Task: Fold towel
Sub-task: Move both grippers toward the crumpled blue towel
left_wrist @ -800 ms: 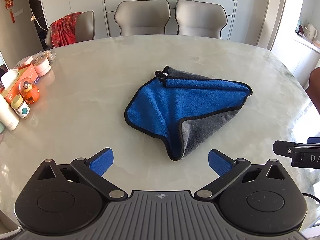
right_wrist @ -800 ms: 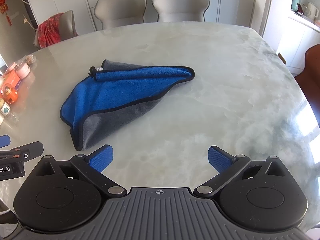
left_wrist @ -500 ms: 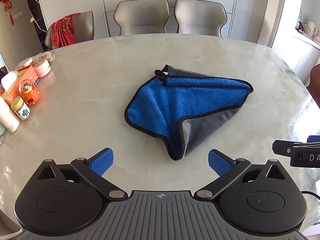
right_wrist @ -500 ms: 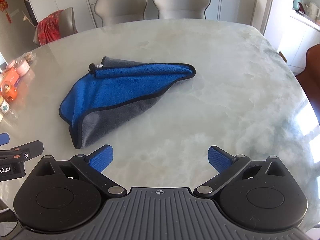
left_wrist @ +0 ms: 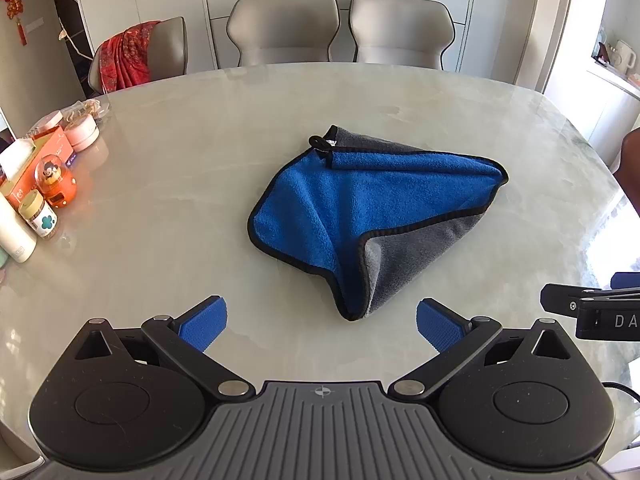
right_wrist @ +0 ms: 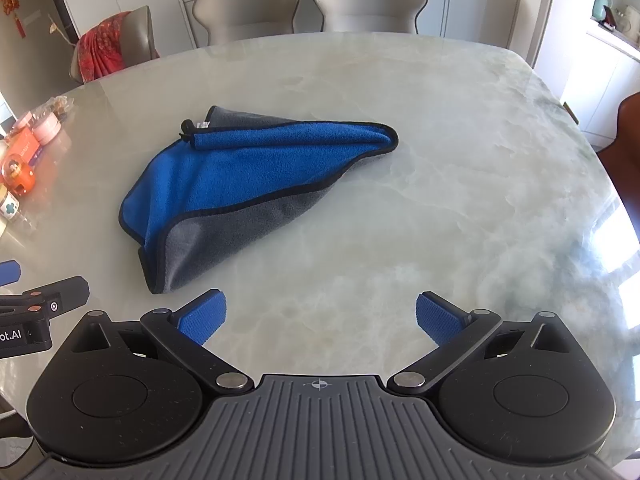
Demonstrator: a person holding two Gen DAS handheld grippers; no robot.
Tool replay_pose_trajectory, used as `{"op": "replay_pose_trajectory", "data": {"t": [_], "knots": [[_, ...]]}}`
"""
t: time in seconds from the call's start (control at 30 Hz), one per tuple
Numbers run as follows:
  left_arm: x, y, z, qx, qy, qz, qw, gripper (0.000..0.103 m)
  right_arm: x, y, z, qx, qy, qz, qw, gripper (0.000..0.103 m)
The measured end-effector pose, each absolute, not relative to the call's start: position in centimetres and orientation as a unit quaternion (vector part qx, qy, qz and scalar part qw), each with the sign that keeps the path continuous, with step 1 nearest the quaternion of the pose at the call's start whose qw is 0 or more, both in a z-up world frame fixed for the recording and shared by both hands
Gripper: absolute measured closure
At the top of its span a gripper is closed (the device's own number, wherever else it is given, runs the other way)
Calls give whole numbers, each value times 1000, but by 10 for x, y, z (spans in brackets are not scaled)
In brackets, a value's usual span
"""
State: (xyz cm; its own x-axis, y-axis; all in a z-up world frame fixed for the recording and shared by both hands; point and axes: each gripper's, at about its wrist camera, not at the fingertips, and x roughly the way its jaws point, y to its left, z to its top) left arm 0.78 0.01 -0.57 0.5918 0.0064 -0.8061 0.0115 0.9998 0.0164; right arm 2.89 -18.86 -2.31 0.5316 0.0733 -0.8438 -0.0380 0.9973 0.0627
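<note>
A blue and grey towel (left_wrist: 360, 208) with black trim lies crumpled in a loose triangle on the marble table (left_wrist: 160, 168); its grey underside shows at the near corner. It also shows in the right wrist view (right_wrist: 240, 176), left of centre. My left gripper (left_wrist: 322, 322) is open and empty, just short of the towel's near corner. My right gripper (right_wrist: 320, 316) is open and empty, to the right of that corner above bare table. Each gripper shows at the edge of the other's view.
Bottles, jars, an orange box and an orange toy (left_wrist: 56, 184) stand at the table's left edge. Grey chairs (left_wrist: 280, 28) stand behind the table, one with a red cloth (left_wrist: 124, 56). A brown chair (right_wrist: 628, 128) is at the right.
Both grippers have moved slightly, so the towel sits a little lower and nearer in both views. The towel itself has not moved. Both grippers stay open.
</note>
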Motion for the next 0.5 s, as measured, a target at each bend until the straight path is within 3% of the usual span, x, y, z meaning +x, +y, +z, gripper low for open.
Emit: {"op": "replay_pose_trajectory", "data": {"t": [0.5], "knots": [[19, 1, -13, 13, 463, -11, 886, 0, 37, -179, -29, -10, 486, 63, 872, 1]]}}
